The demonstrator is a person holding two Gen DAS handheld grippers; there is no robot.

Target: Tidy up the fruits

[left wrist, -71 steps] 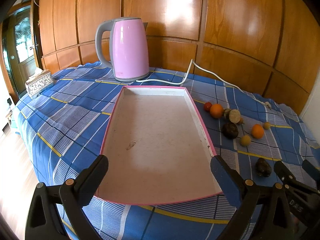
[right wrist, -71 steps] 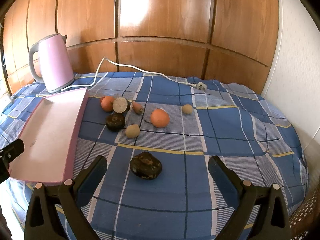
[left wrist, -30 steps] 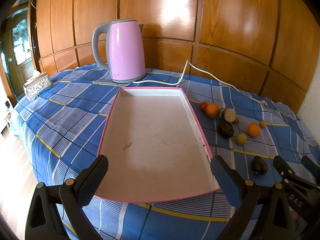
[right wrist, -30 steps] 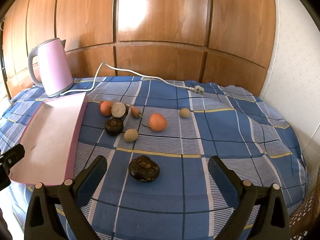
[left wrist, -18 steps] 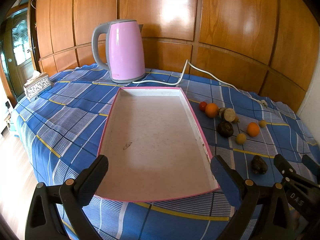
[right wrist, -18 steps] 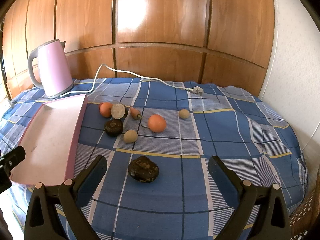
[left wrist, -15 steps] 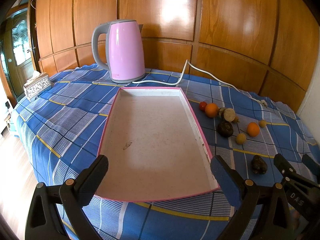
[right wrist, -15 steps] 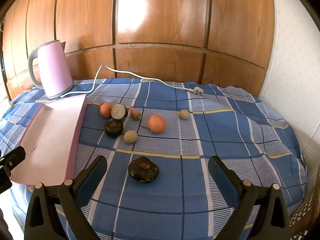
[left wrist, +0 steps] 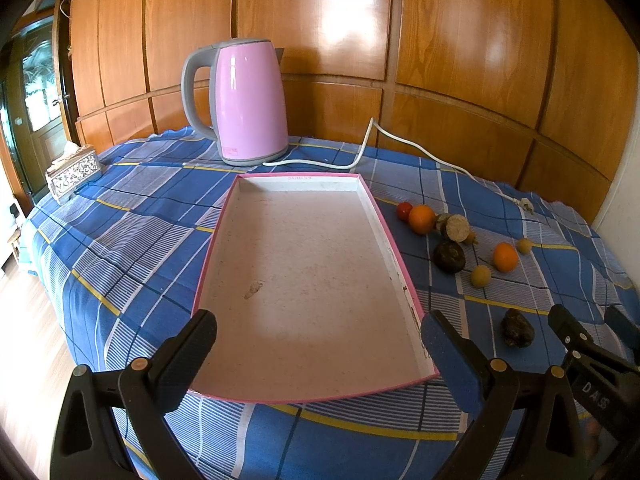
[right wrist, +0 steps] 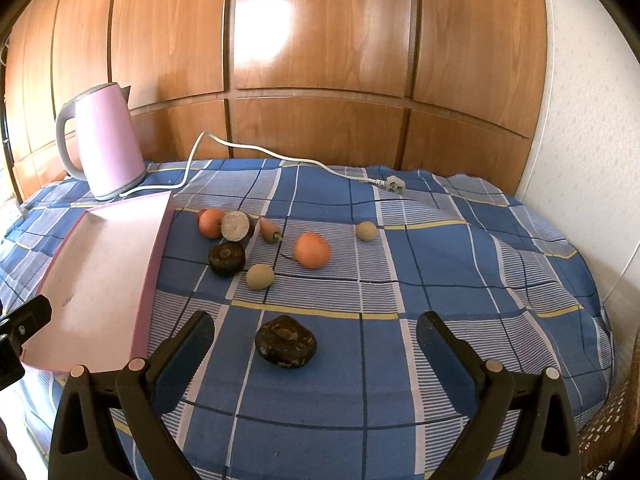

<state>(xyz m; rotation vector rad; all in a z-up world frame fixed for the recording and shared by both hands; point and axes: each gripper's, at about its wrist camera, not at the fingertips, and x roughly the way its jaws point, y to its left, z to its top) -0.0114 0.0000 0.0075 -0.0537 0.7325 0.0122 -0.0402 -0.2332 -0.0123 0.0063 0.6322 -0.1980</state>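
A shallow pink-edged tray (left wrist: 376, 216) lies bare on the blue checked cloth; it also shows in the right wrist view (right wrist: 154, 256). Several fruits lie right of it: a dark wrinkled fruit (right wrist: 286, 347) nearest, a dark round one (right wrist: 227, 258), a tan ball (right wrist: 260, 276), two oranges (right wrist: 312, 250) (right wrist: 211, 223), a cut pale fruit (right wrist: 235, 226). My left gripper (left wrist: 318, 340) is open and empty over the tray's near end. My right gripper (right wrist: 314, 338) is open and empty, with the dark wrinkled fruit between its fingers' line, a little beyond.
A pink kettle (left wrist: 248, 100) stands behind the tray, its white cord and plug (right wrist: 394, 184) trailing across the cloth. A silver tissue box (left wrist: 72, 174) sits at the far left. Wood panelling backs the table; a white wall is on the right.
Both grippers have drawn back and up slightly, so tray and fruits look a bit farther away. Nothing on the table has moved.
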